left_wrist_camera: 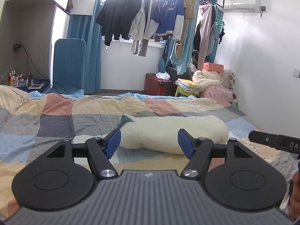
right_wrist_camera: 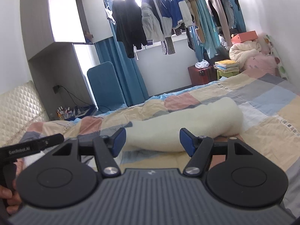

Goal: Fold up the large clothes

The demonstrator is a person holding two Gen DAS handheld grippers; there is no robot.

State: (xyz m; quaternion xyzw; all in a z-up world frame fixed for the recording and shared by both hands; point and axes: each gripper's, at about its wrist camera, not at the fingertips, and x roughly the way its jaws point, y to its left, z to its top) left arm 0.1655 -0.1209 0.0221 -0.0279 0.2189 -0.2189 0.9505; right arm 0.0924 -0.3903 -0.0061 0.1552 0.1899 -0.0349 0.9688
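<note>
A thick white fleecy garment (left_wrist_camera: 174, 129) (right_wrist_camera: 187, 123) lies folded into a long roll on the patchwork quilt (left_wrist_camera: 56, 116) (right_wrist_camera: 262, 112). My left gripper (left_wrist_camera: 149, 140) is open, its blue pads (left_wrist_camera: 114, 142) spread either side of the roll's near left end, and I see no pad pressing on the fleece. My right gripper (right_wrist_camera: 152, 140) is open too, just short of the roll's near side. Each gripper's black finger shows at the edge of the other's view: the right one (left_wrist_camera: 271, 142), the left one (right_wrist_camera: 37, 144). A hand (right_wrist_camera: 7, 195) holds the left handle.
Beyond the bed's far edge hang many clothes on a rail (left_wrist_camera: 142, 15). A blue chair (left_wrist_camera: 69, 65), a red suitcase (left_wrist_camera: 157, 84) and a stool with books (left_wrist_camera: 187, 86) stand there. A padded headboard (right_wrist_camera: 16, 108) and a white wall (left_wrist_camera: 262, 75) flank the bed.
</note>
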